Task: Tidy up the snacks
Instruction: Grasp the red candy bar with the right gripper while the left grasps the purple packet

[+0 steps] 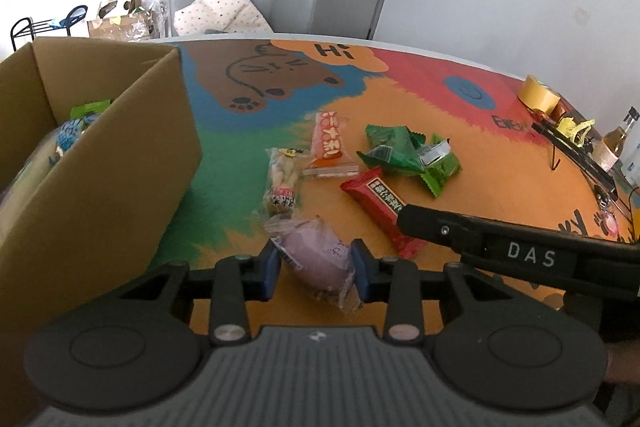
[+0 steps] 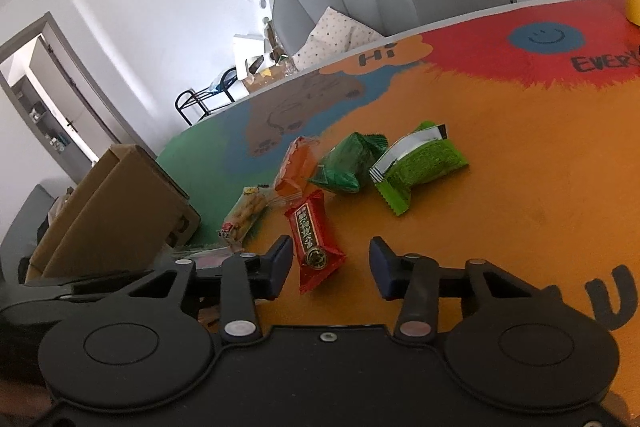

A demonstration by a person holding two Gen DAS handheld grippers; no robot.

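Bright cartoon-painted table (image 1: 460,163), loose snacks scattered just right of the cardboard box (image 1: 120,155), a few packets already inside. Left gripper (image 1: 316,269) closed on the purple-wrapped bun (image 1: 316,255) nearest the box's front corner; right gripper (image 2: 330,267) parted around the red packet (image 2: 316,241), left pad touching, right pad clear. Mid-pickup, seemingly: next, finish closing on the red packet, lift both, carry over the box wall.

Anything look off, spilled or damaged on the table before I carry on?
Nothing spilled or torn that I can see. The loose snacks lie scattered at odd angles, as expected mid-job. One oddity: the light green packet has a silver end flap folded up, though whether it is opened is unclear. The cardboard box stands upright.
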